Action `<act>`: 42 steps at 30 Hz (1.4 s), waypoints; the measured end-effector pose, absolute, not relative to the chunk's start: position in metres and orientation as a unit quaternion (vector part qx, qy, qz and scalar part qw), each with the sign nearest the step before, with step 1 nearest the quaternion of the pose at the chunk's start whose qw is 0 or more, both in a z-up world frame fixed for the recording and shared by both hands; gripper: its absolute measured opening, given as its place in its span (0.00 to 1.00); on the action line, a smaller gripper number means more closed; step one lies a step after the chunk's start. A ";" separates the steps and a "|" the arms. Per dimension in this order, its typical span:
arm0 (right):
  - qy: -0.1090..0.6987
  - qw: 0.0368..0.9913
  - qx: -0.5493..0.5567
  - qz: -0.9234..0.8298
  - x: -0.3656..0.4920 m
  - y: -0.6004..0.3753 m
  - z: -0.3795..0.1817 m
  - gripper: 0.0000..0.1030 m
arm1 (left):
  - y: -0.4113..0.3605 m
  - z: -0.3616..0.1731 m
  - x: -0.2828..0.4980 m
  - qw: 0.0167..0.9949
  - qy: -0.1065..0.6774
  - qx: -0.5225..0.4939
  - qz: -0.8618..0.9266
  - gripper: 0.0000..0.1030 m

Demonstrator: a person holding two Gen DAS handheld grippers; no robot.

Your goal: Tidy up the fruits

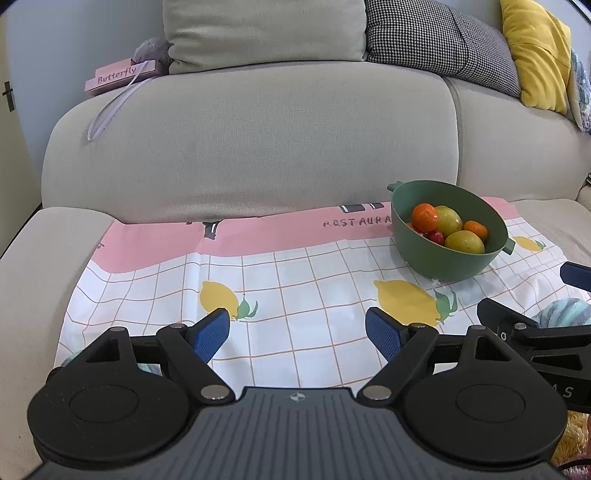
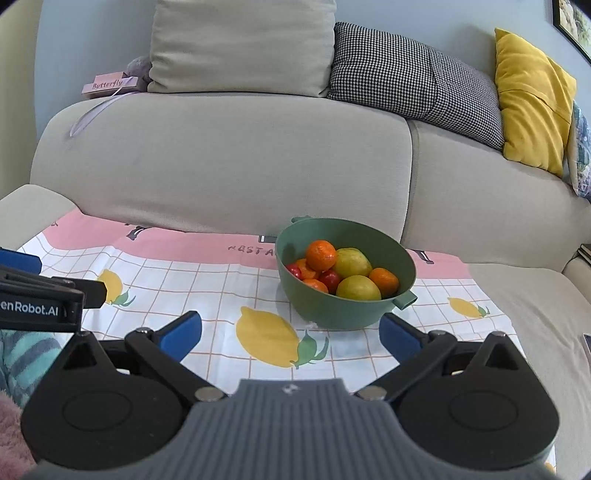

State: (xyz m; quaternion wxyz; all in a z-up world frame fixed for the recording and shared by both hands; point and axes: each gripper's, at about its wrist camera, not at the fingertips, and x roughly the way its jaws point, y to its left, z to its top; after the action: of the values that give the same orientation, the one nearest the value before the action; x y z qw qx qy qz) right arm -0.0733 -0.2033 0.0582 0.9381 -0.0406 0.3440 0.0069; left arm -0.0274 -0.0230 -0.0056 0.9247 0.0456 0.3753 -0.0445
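Note:
A green bowl [image 1: 436, 254] stands on the lemon-print cloth [image 1: 303, 280] on the sofa seat. It holds oranges [image 1: 424, 216], yellow-green fruits [image 1: 464, 242] and small red fruits [image 1: 436, 236]. The bowl also shows in the right wrist view [image 2: 343, 310], with an orange [image 2: 320, 254] on top. My left gripper [image 1: 297, 332] is open and empty over the cloth, left of the bowl. My right gripper [image 2: 291, 334] is open and empty just in front of the bowl. No loose fruit lies on the cloth.
The beige sofa backrest [image 1: 251, 140] rises behind the cloth. On top are a pink "Butterfly" box [image 1: 118, 75], a beige cushion [image 1: 266, 33], a houndstooth cushion [image 1: 443, 44] and a yellow cushion [image 1: 535, 55]. A striped teal fabric [image 2: 26, 358] lies at the near edge.

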 end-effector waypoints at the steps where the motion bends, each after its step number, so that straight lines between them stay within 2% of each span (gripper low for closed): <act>1: 0.344 0.938 -0.041 0.007 -0.074 -0.203 0.058 0.96 | -0.023 -0.006 -0.027 0.925 0.376 0.046 -0.044 0.95; 42: 0.343 0.938 -0.043 0.015 -0.077 -0.200 0.059 0.96 | -0.022 -0.005 -0.028 0.923 0.379 0.045 -0.046 0.95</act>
State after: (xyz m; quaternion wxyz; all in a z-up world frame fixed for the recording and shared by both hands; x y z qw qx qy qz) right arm -0.0766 -0.1999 0.0591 0.9382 -0.0434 0.3431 0.0154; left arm -0.0281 -0.0220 -0.0050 0.9233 0.0452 0.3786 -0.0459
